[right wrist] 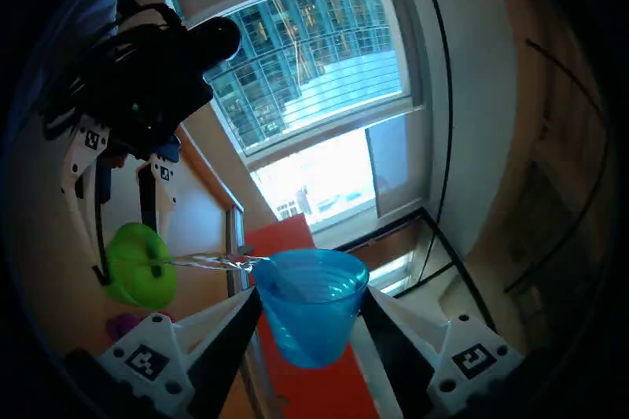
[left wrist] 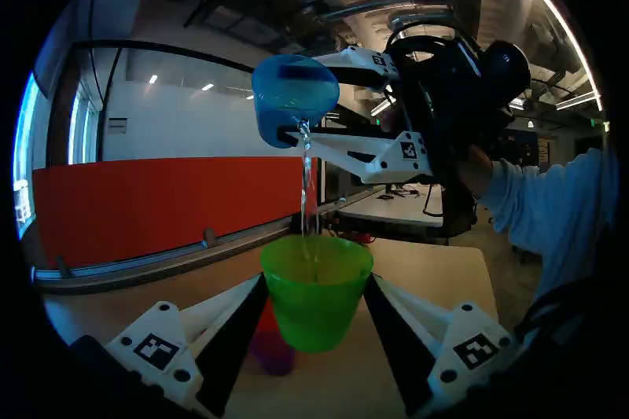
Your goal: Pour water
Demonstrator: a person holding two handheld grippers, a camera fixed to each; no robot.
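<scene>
**Right gripper (right wrist: 310,301) tipping blue cup (right wrist: 310,317) over green cup (left wrist: 316,301): pour under way**

Right gripper is clamping the blue cup between both fingers, with the cup tilted so that its lip is pointing down and away from the tool. Left gripper (left wrist: 316,281) is gripping the green cup on both sides and holding it upright, mouth open to the stream.

Placement, as judged: the blue cup is being carried above the left gripper's fingers and just beyond them. This is putting its lip over the green cup's mouth, so the water has a clear vertical drop. The green cup is being held level so that it is catching the water and not spilling it. The two cups are well apart vertically and are not touching.

Water stream (left wrist: 305,183) is showing as a thin, clear, slightly twisting thread. It is leaving the lower edge of the blue rim and entering the green cup near the middle of its mouth. Both cups are translucent plastic. How much water is standing in either cup cannot be read.

A purple object (left wrist: 271,348) is lying below the left gripper, close under the green cup, on the wooden table (left wrist: 424,262). What it is cannot be made out.

Main risk, as judged: a steeper tilt is likely to throw the stream past the far rim.
</scene>
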